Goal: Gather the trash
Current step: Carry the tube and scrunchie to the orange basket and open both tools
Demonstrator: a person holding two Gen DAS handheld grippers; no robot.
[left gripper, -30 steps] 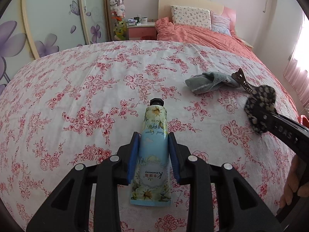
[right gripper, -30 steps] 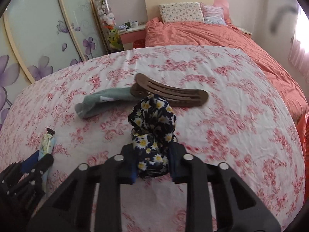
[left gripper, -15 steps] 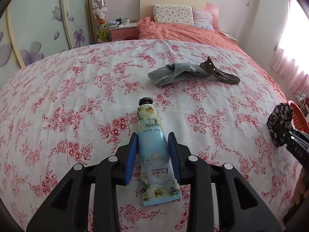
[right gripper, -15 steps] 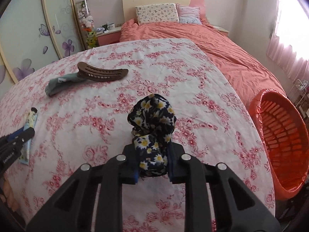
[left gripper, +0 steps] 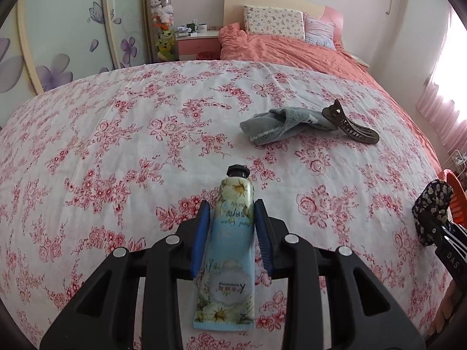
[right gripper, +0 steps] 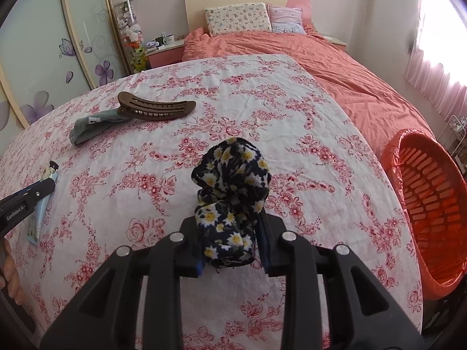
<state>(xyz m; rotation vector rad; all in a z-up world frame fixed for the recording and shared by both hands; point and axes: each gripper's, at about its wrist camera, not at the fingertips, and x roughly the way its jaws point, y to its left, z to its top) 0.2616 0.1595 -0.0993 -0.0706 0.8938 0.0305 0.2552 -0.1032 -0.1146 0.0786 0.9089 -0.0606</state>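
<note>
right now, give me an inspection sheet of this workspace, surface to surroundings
surface: floral sheet over the bed, wrinkled.
job's things: hand cream tube between the left pads; daisy-print scrunchie between the right jaws; orange basket off the bed's right edge.
clutter: grey sock and brown hair clip, touching, lying on the sheet.
grippers: left gripper shut on the tube; right gripper has just been opening, gap showing beside the scrunchie at its right pad.
cables: nothing seen.
surroundings: pink duvet, pillows, nightstand, flower-patterned wardrobe doors, pink curtain.
</note>
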